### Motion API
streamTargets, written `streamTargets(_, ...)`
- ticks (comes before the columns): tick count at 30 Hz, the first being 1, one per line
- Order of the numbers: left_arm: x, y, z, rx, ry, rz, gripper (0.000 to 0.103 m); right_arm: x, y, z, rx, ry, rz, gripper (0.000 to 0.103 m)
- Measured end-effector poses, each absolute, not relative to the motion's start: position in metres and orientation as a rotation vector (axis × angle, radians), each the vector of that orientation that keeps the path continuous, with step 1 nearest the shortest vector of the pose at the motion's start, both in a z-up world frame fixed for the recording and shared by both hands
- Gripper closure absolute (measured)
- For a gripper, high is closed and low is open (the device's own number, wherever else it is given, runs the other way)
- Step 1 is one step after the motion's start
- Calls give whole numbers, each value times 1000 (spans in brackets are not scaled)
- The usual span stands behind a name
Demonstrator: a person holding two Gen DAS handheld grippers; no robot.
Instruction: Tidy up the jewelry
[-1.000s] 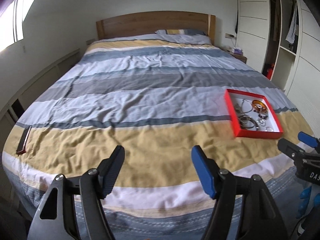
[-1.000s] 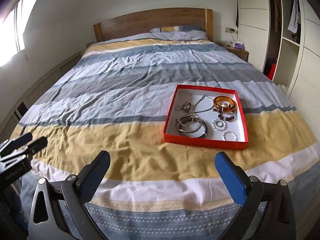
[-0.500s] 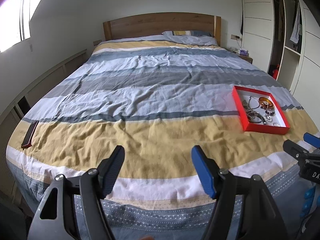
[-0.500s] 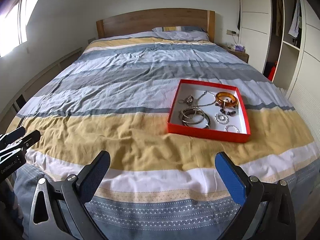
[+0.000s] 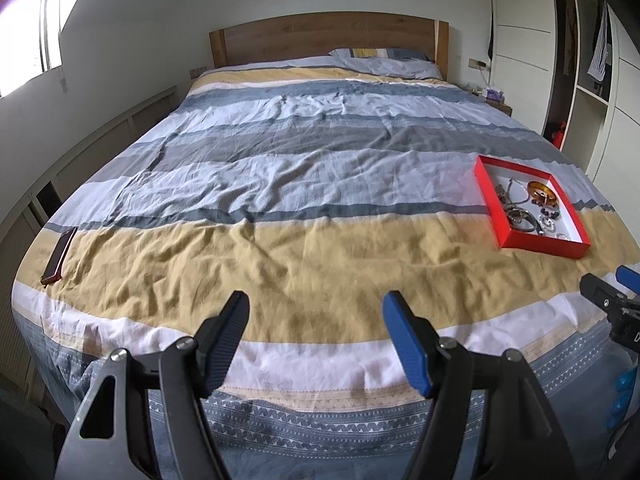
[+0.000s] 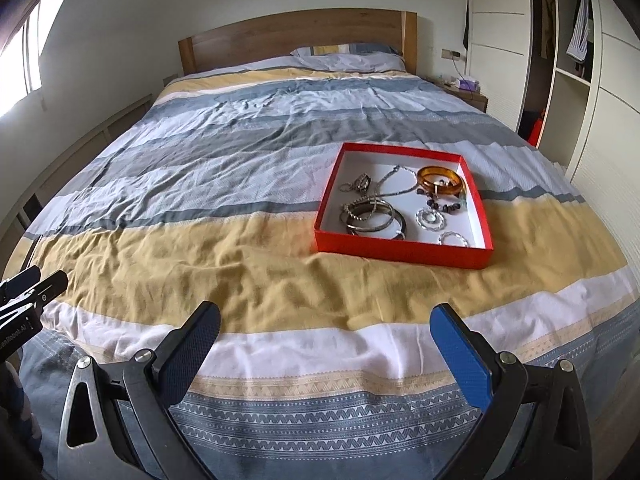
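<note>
A red tray [image 6: 400, 254] with a white floor lies on the striped bedspread, right of centre. In it are an amber bangle [image 6: 440, 180], stacked silver bangles [image 6: 372, 220], a chain necklace [image 6: 394, 184], a dark bead string [image 6: 444, 206] and small silver rings [image 6: 430, 219]. The same red tray [image 5: 490, 200] shows at the right in the left wrist view. My right gripper [image 6: 326, 324] hangs open and empty over the foot of the bed, short of the tray. My left gripper [image 5: 316, 312] is open and empty, further left.
A dark phone [image 5: 59, 256] lies near the bed's left edge. A wooden headboard [image 6: 296, 40] and pillows are at the far end. A bedside table [image 6: 468, 94] and an open wardrobe [image 6: 572, 60] stand on the right; a low wall ledge runs along the left.
Both cameras have sunk a little toward the foot of the bed, so more of the patterned bed edge shows. Both grippers stay open. The tray and jewelry have not moved.
</note>
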State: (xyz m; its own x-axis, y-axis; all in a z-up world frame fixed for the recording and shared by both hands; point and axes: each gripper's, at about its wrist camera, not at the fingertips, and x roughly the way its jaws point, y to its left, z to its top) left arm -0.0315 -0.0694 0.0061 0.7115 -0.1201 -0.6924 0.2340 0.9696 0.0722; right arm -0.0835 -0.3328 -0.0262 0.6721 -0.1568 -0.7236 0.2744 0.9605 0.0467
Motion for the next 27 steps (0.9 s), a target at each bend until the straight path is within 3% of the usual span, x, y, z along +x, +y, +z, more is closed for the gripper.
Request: streamTargets(27, -15, -62, -28, 158, 849, -190, 35, -73, -338, -51, 156, 867, -258, 1)
